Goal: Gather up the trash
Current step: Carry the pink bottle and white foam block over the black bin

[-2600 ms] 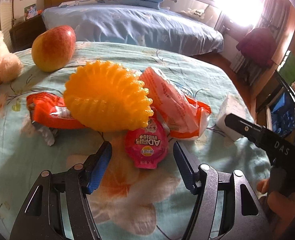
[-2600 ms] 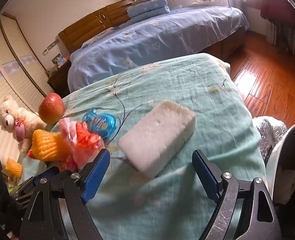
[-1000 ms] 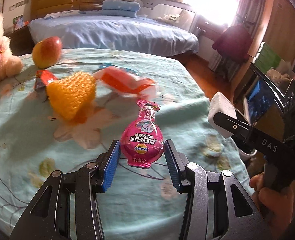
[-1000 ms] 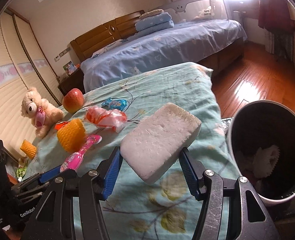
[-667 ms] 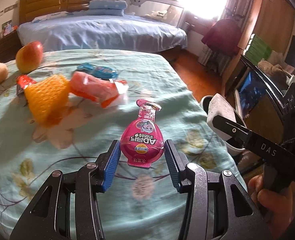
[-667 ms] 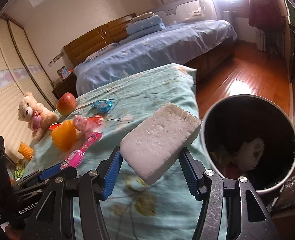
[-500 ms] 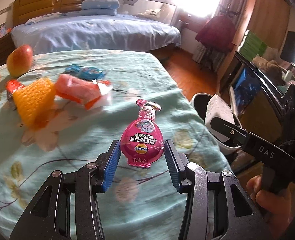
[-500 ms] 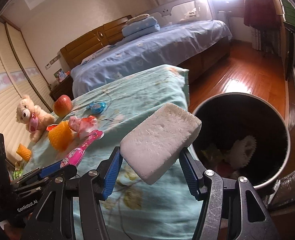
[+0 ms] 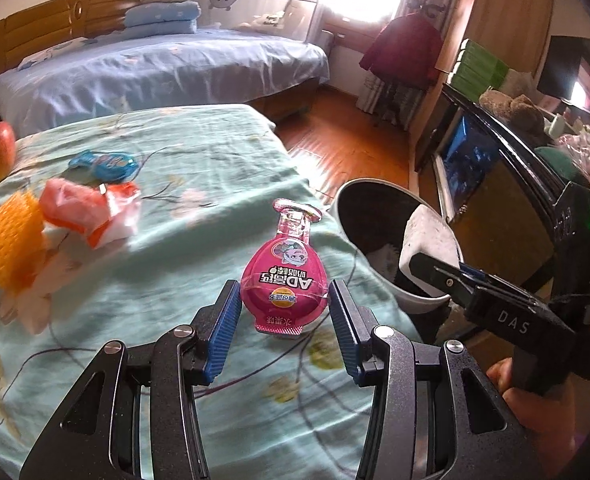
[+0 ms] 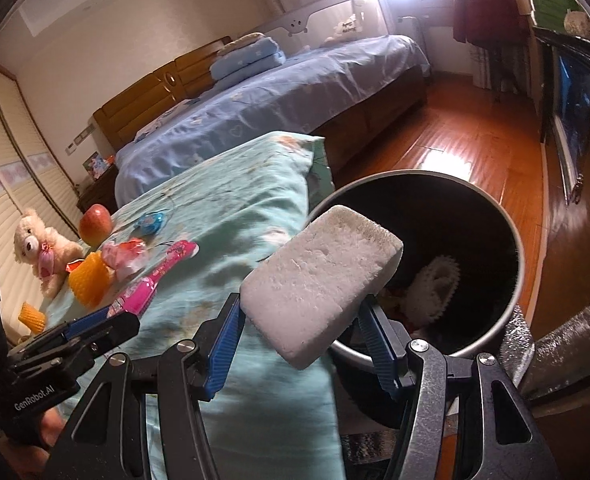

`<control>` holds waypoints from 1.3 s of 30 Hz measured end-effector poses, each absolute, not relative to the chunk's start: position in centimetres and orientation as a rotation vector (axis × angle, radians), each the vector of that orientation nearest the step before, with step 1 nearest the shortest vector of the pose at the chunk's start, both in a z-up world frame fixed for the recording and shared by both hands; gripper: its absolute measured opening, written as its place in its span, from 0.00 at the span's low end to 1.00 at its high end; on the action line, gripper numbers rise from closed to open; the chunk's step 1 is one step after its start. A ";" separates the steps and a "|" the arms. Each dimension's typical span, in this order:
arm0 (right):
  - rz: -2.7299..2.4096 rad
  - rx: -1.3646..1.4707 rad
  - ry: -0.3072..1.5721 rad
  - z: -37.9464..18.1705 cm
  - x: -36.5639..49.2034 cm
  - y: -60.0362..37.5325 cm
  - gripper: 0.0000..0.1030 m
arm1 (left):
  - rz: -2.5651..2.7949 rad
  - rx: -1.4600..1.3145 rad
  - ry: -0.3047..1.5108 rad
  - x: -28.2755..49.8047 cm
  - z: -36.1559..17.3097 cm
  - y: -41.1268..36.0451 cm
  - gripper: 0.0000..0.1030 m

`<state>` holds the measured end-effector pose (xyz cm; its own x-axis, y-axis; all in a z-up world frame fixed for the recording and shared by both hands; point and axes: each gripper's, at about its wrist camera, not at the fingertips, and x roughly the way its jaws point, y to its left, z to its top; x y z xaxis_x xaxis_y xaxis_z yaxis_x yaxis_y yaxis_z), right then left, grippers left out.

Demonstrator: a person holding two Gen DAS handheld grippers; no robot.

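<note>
We pinch a white foam block (image 10: pixel 321 282) in the right gripper (image 10: pixel 301 330) at the bin (image 10: pixel 511 240) rim; we should clear the rim before letting go. Our left gripper (image 9: pixel 285 314) clamps a glossy pink pouch (image 9: pixel 285 280) above the bedspread (image 9: pixel 135 320), beside the bin.

The right gripper (image 10: pixel 301 336) clamps a white sponge (image 10: pixel 321 282) at centre frame, overlapping the rim of a dark bin (image 10: pixel 511 304) at right; the left gripper (image 10: pixel 107 316) at lower left holds a pink pouch (image 10: pixel 155 278) over the green bedspread (image 10: pixel 231 216)
</note>
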<state>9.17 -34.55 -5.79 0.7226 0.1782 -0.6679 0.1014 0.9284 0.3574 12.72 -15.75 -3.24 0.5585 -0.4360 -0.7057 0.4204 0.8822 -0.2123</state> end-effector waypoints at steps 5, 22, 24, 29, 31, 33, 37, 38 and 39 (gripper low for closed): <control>0.022 0.396 0.768 -6.0 8.9 -36.0 0.58 | -0.524 -0.005 0.839 13.0 -3.3 -17.1 0.43; -0.022 0.413 0.783 -7.1 9.1 -39.0 0.58 | -0.579 0.045 0.839 14.7 -3.4 -21.9 0.43; -0.025 0.411 0.787 -7.2 9.2 -39.3 0.58 | -0.582 0.049 0.842 14.9 -3.5 -22.3 0.43; -0.036 0.407 0.798 -7.6 9.8 -40.1 0.59 | -0.593 0.058 0.852 15.2 -3.8 -23.5 0.43; -0.041 0.407 0.802 -7.8 9.9 -40.5 0.59 | -0.598 0.059 0.856 15.3 -3.8 -23.9 0.43; -0.045 0.406 0.807 -7.9 10.2 -40.9 0.59 | -0.602 0.059 0.860 15.7 -3.9 -24.2 0.43; -0.049 0.398 0.819 -8.2 10.6 -41.4 0.59 | -0.609 0.063 0.867 16.2 -4.0 -24.9 0.43; -0.050 0.396 0.821 -8.2 10.7 -41.5 0.59 | -0.611 0.065 0.869 16.3 -4.0 -25.1 0.43; -0.051 0.395 0.823 -8.3 10.8 -41.6 0.60 | -0.613 0.065 0.870 16.4 -4.0 -25.3 0.43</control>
<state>10.78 -41.61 -8.31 0.6828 0.1071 -0.7228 0.1960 0.9261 0.3224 16.41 -25.27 -4.03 0.4854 -0.4773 -0.7325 0.5290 0.8274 -0.1886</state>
